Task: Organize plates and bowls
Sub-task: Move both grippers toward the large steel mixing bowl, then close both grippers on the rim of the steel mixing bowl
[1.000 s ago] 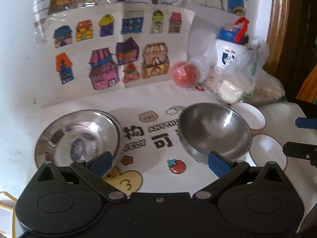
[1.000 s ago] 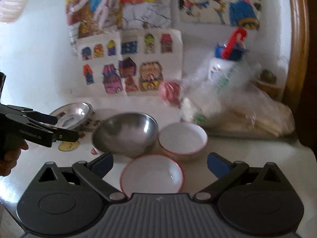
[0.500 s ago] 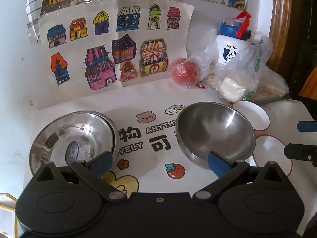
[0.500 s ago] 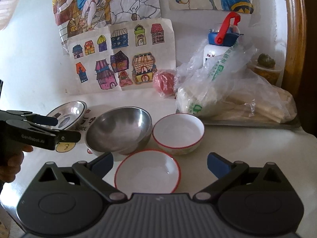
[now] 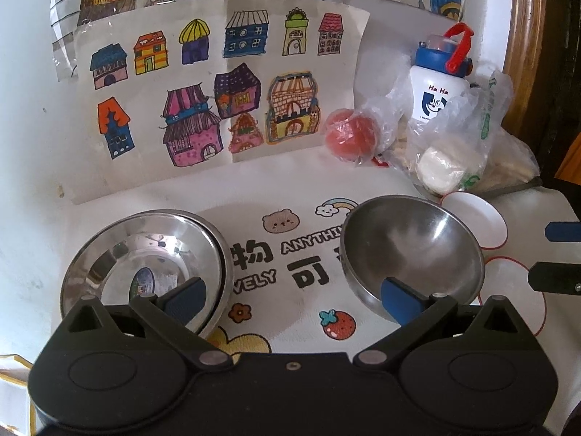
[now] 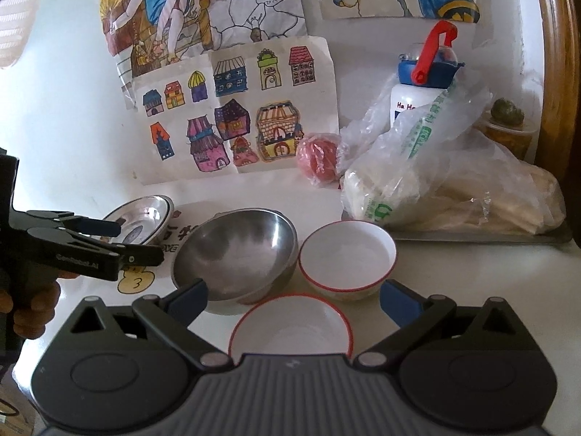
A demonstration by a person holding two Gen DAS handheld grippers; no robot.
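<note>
On the white table (image 6: 472, 290), against a wall of drawings (image 5: 218, 83), my left gripper (image 5: 290, 290) and right gripper (image 6: 292, 296) hover released; steel bowl (image 6: 236, 250) sits centre, steel plate (image 5: 145, 261) left, white bowls (image 6: 348, 258) right.

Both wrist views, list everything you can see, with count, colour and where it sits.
Steel plates: apparently two stacked, silver, left on mat.
Steel bowl: one, silver, centre.
Deep bowl: one, white with red rim, right of steel bowl.
Shallow bowl: one, white with red rim, nearest right gripper.
Bottle: one, white, blue cap, back right.
Red ball: one, bagged, by wall.
Plastic bags: clear, back right.
Drawings: coloured, on wall.
Left gripper: black, open.
Right gripper: black, open.
</note>
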